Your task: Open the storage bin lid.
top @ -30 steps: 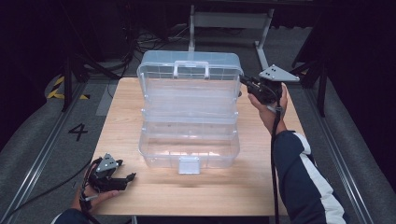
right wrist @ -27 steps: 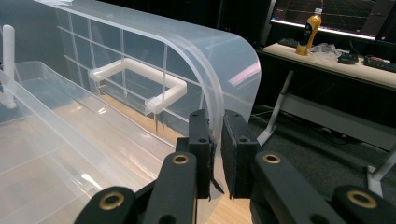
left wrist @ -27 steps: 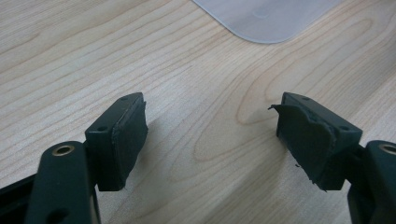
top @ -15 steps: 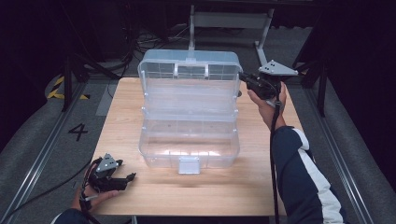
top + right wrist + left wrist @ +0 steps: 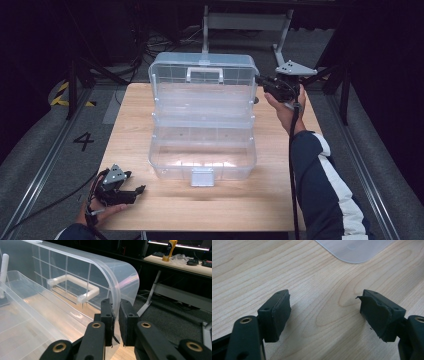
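Raised further since the earlier frame: lid (image 5: 202,70) of the clear plastic box (image 5: 202,150), now standing nearly upright; right gripper (image 5: 261,81) shifted slightly with it.

Item: clear hinged box, centre of the wooden table (image 5: 130,115), front latch (image 5: 202,176) toward 6 o'clock, white handle (image 5: 204,74) on the lid at 12 o'clock. Right gripper, at about 2 o'clock from the box, clenched on the lid's right edge (image 5: 113,312), the thin wall pinched between its pads. Left gripper (image 5: 139,189), at 7 o'clock near the table's front corner, released, nothing between its jaws, resting low over bare wood well apart from the box.
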